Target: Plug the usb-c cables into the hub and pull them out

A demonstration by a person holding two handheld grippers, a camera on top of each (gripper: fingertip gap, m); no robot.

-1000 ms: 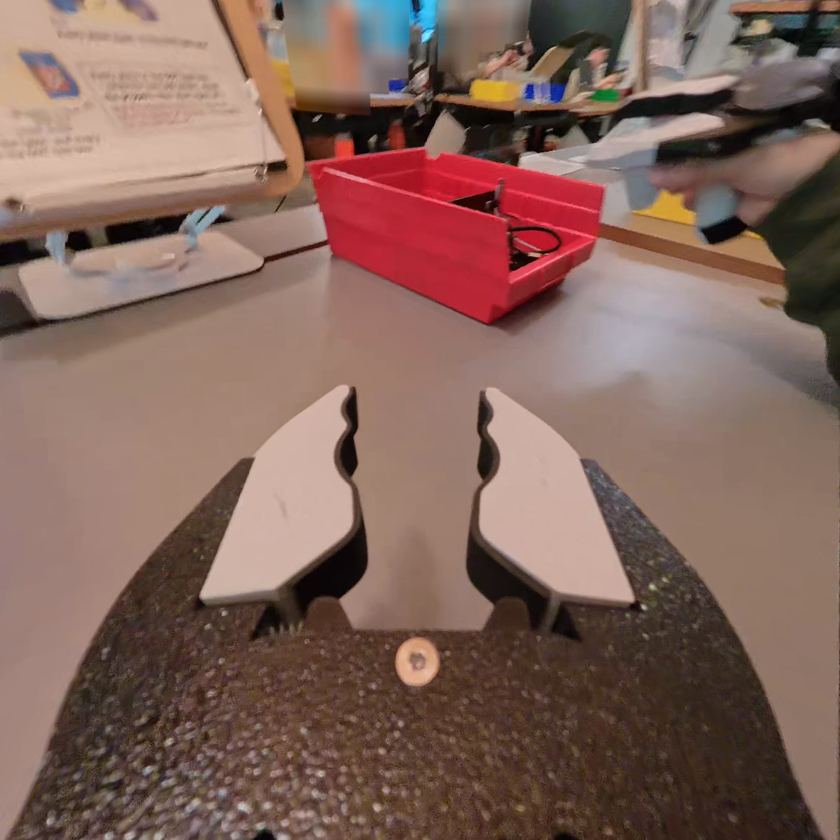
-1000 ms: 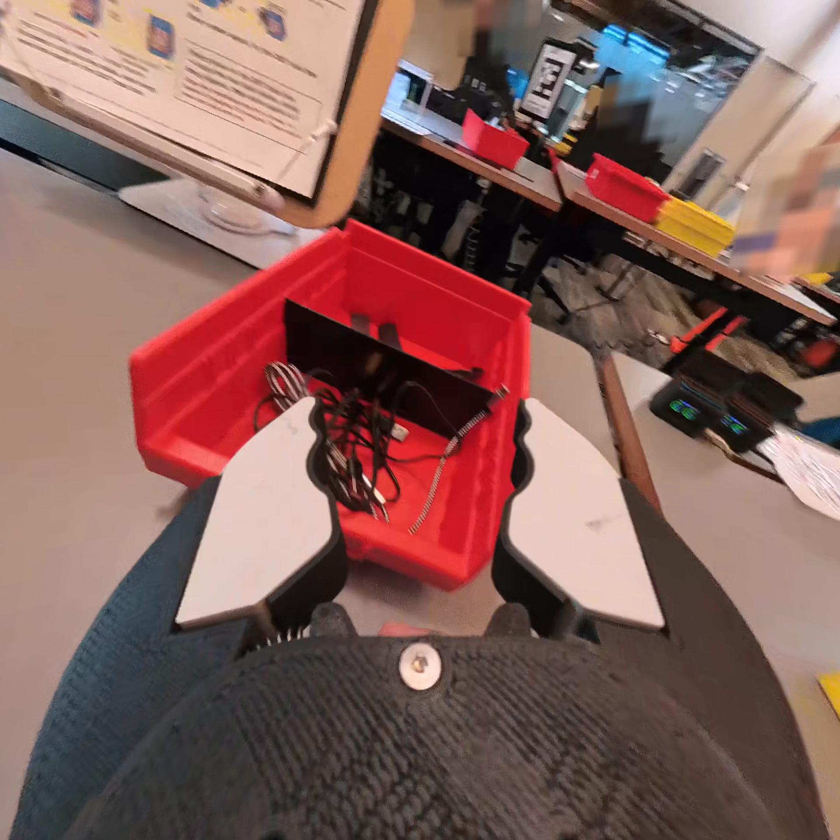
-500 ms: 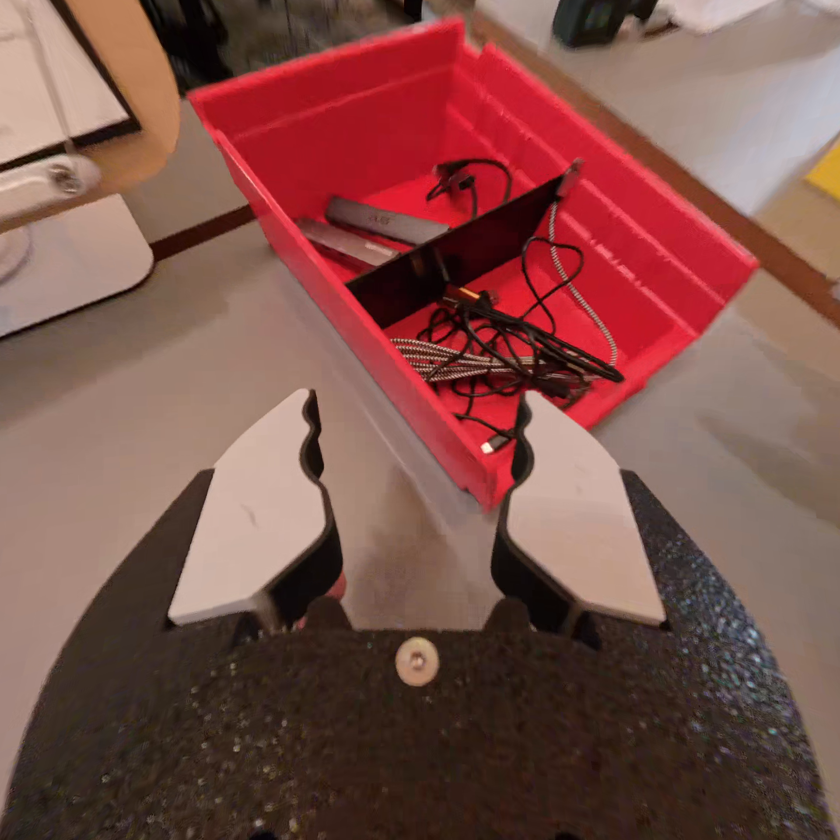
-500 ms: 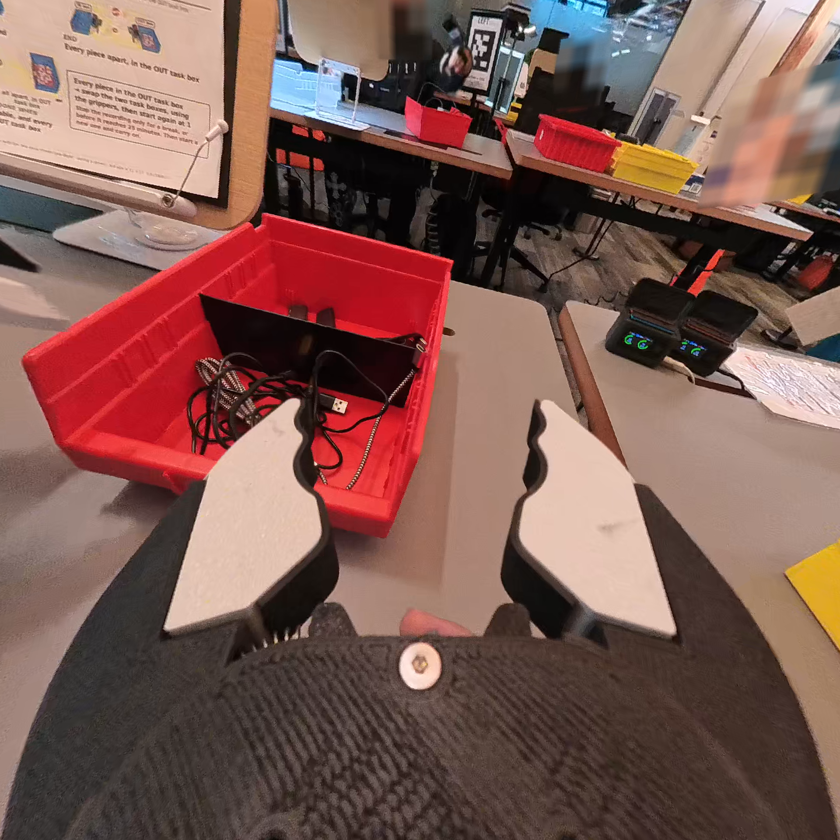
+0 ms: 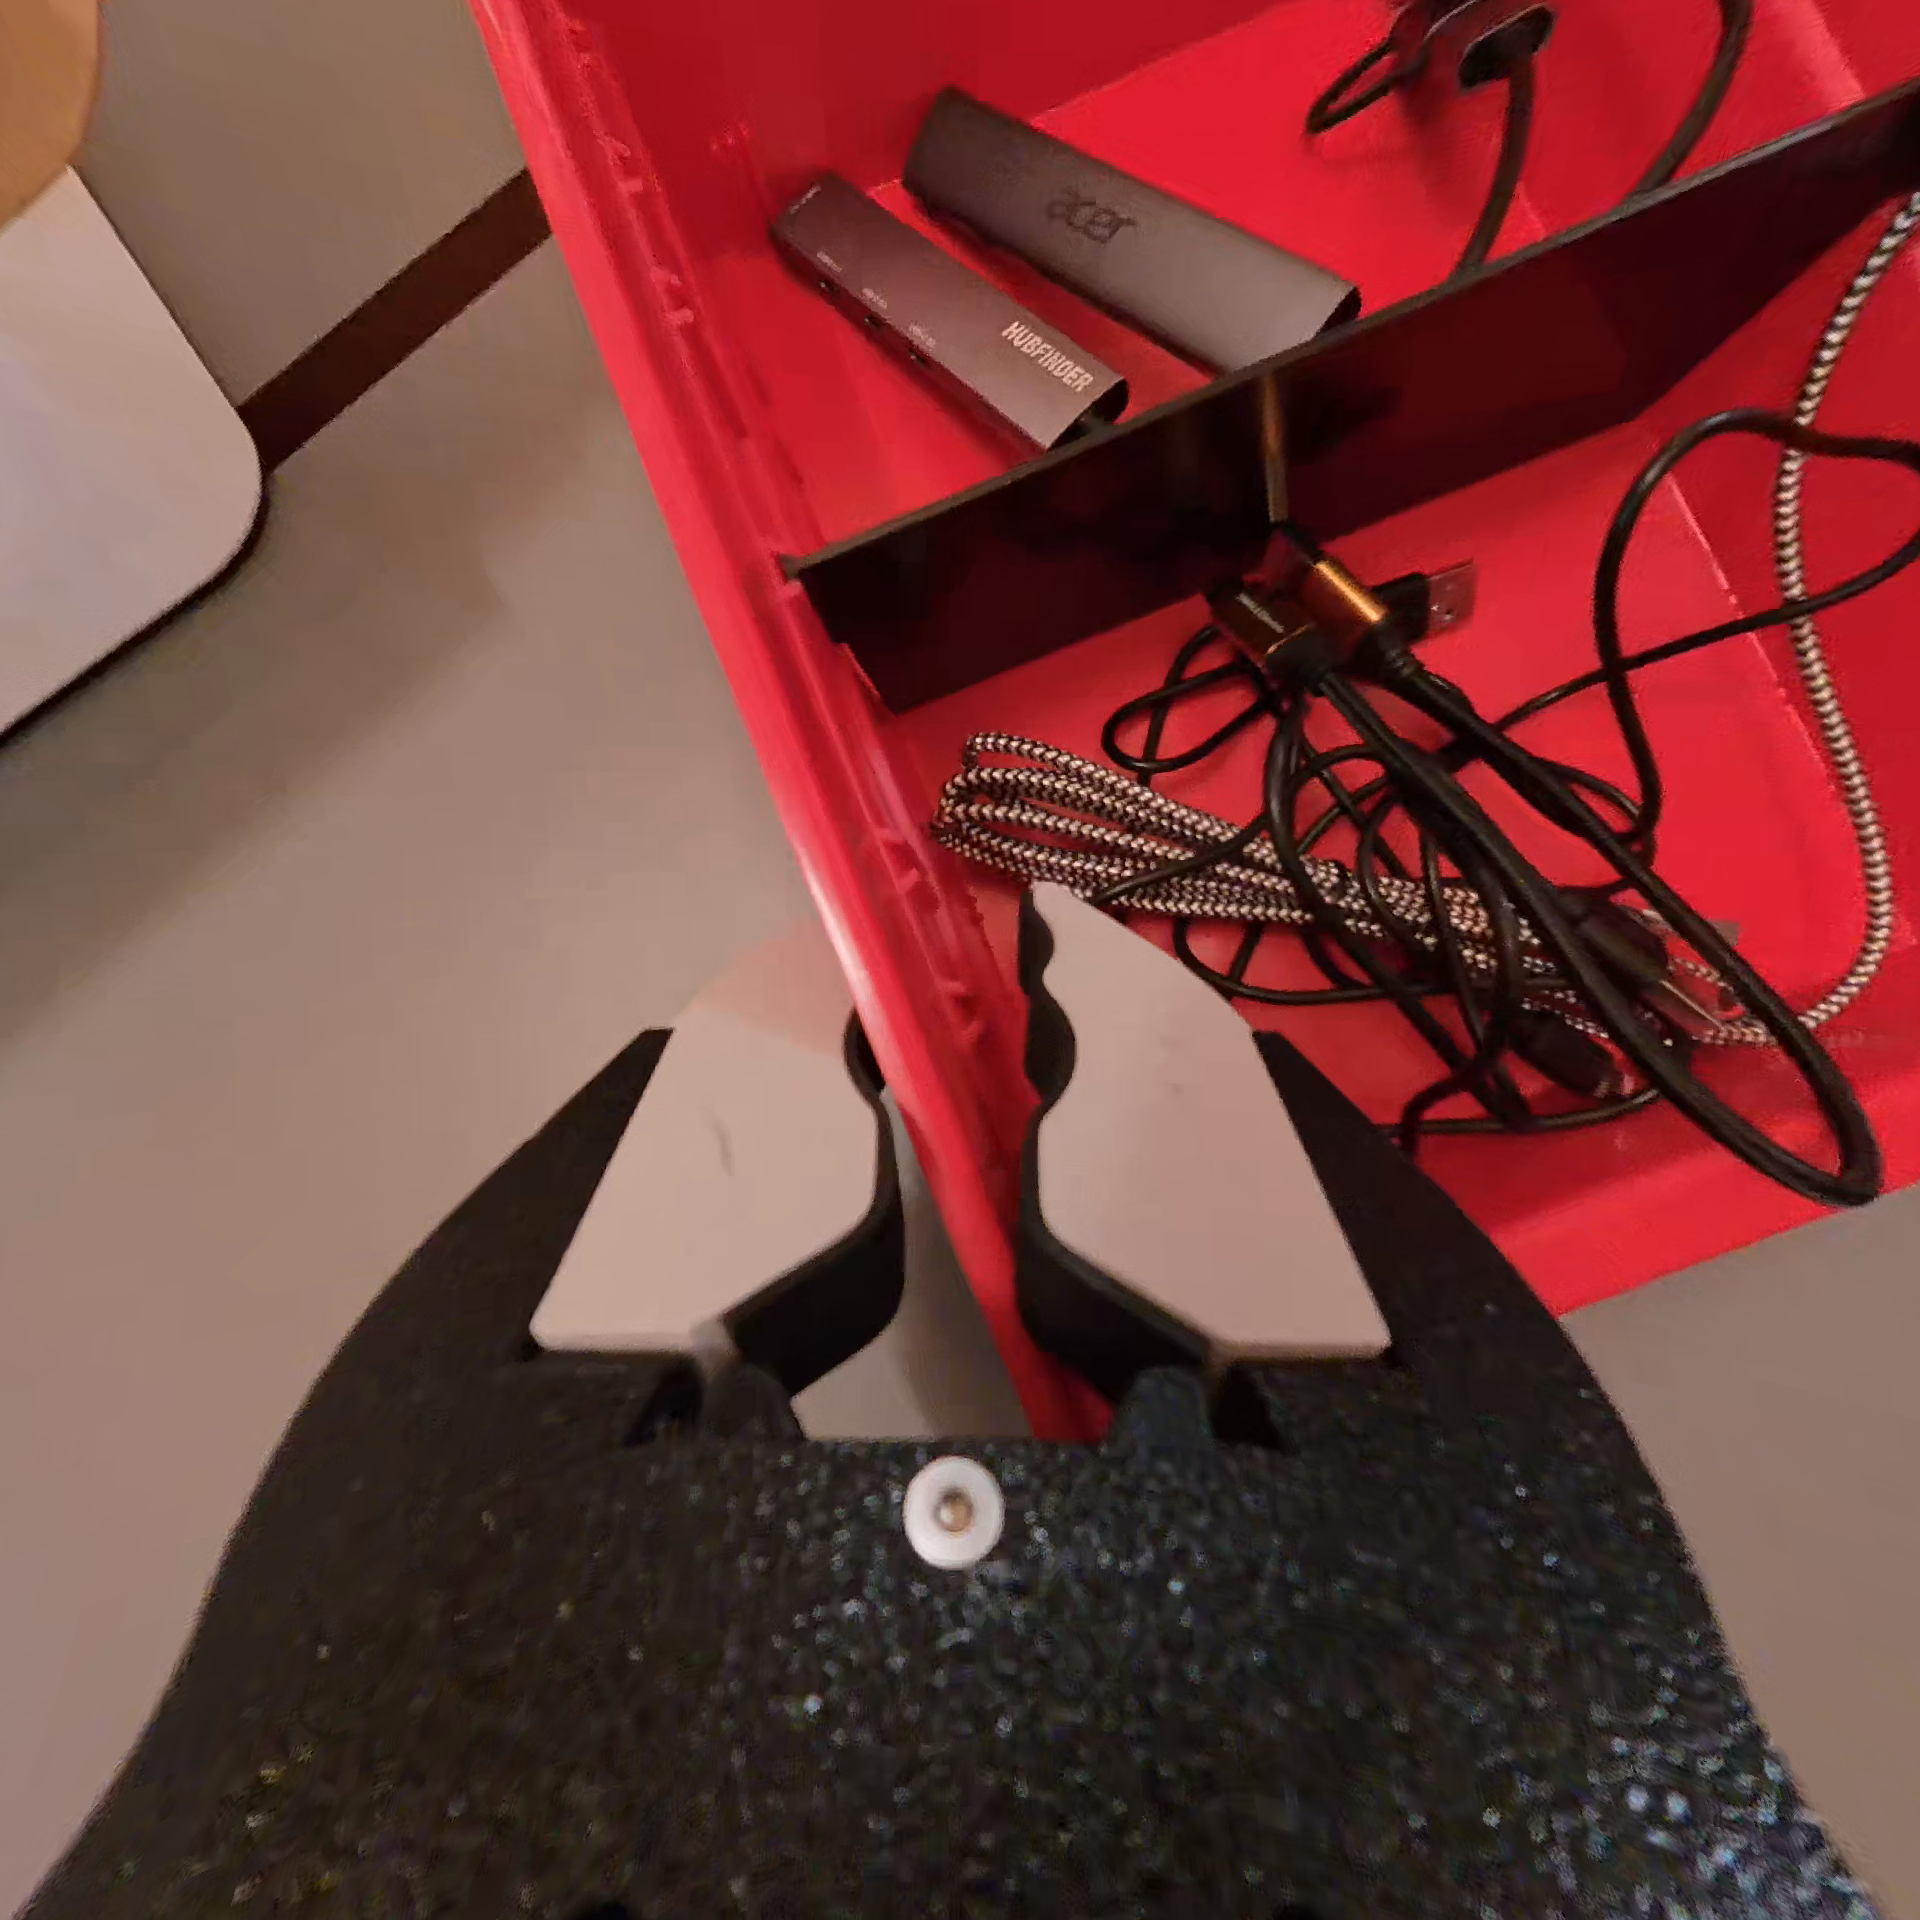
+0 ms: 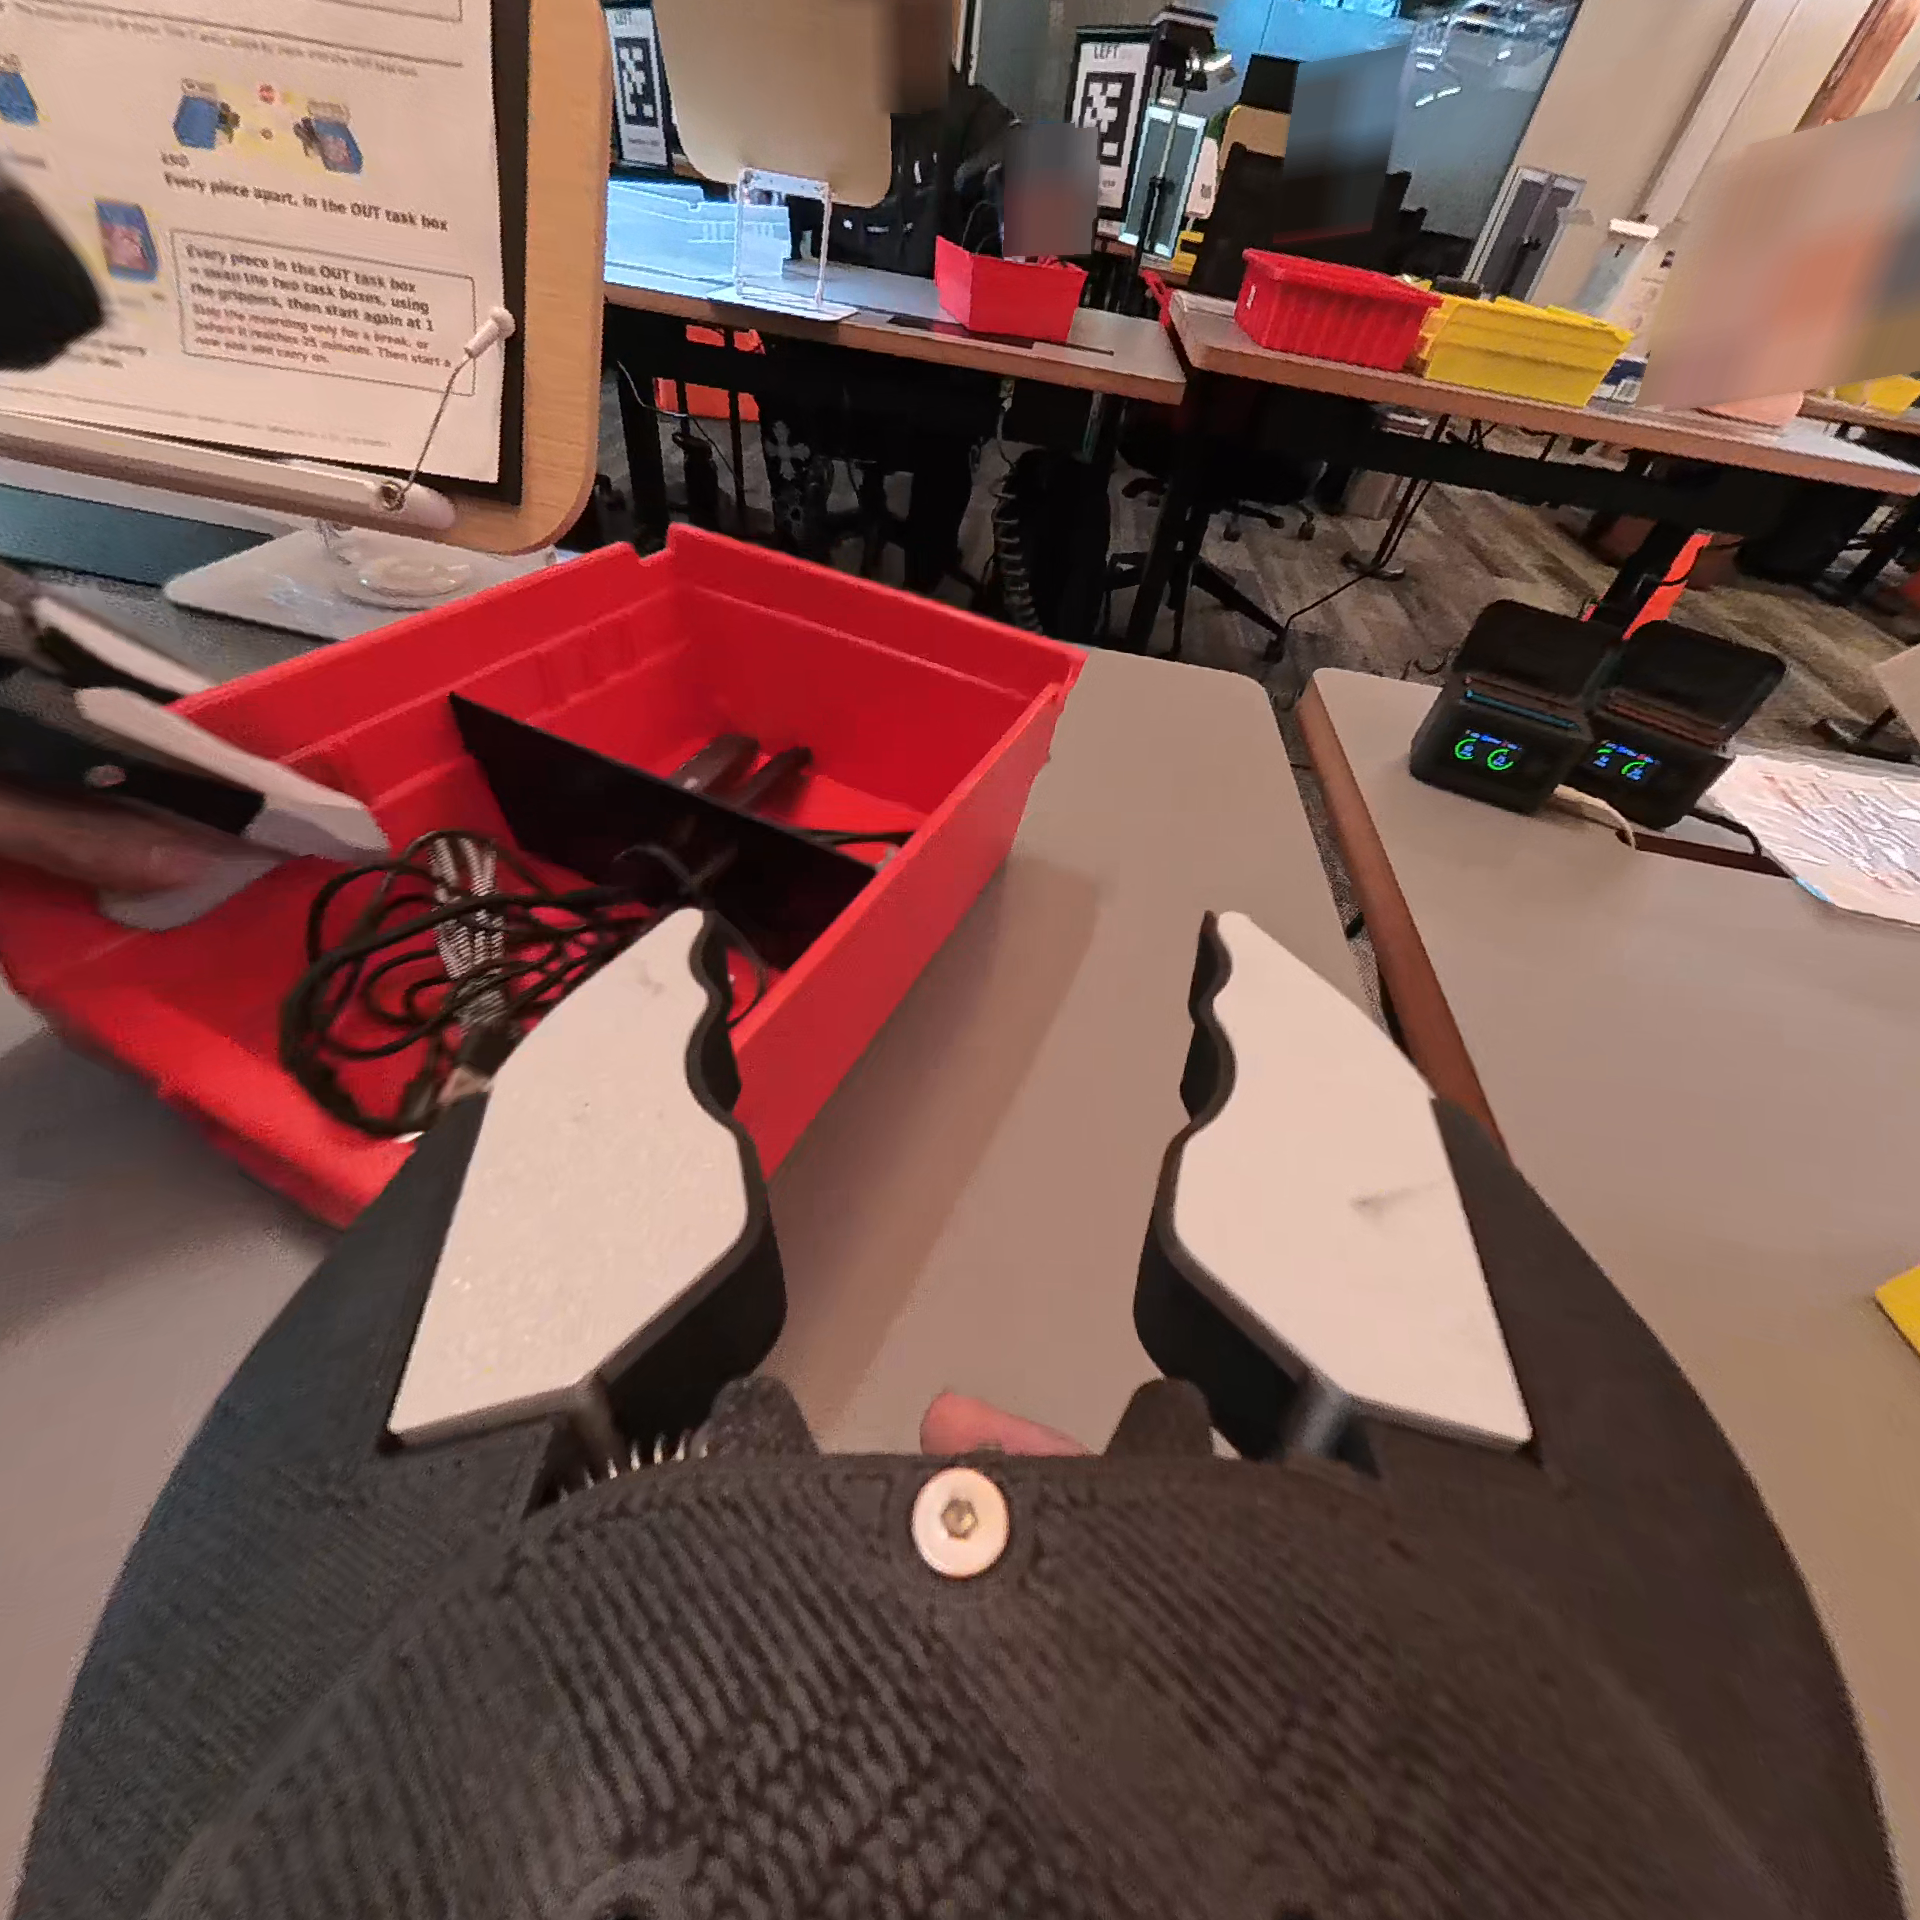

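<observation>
Grey tabletop lay beneath both tools. Left gripper (image 5: pixel 951 1029) straddled the red plastic bin's (image 5: pixel 717 343) side wall, jaws parted but gripping nothing, likely to steady it. At one o'clock lay tangled black and braided cables (image 5: pixel 1455 883); beyond the black divider (image 5: pixel 1403 436), two dark slim hubs (image 5: pixel 945 312). Right gripper (image 6: pixel 956 997) hung wide open, empty.

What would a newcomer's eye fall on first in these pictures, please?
The bright red plastic bin on the grey table stands out first, split by a black divider panel. A tangle of black and braided cables fills the near compartment; two dark slim hubs lie beyond the divider. The left tool straddles the bin's side wall, open.
</observation>
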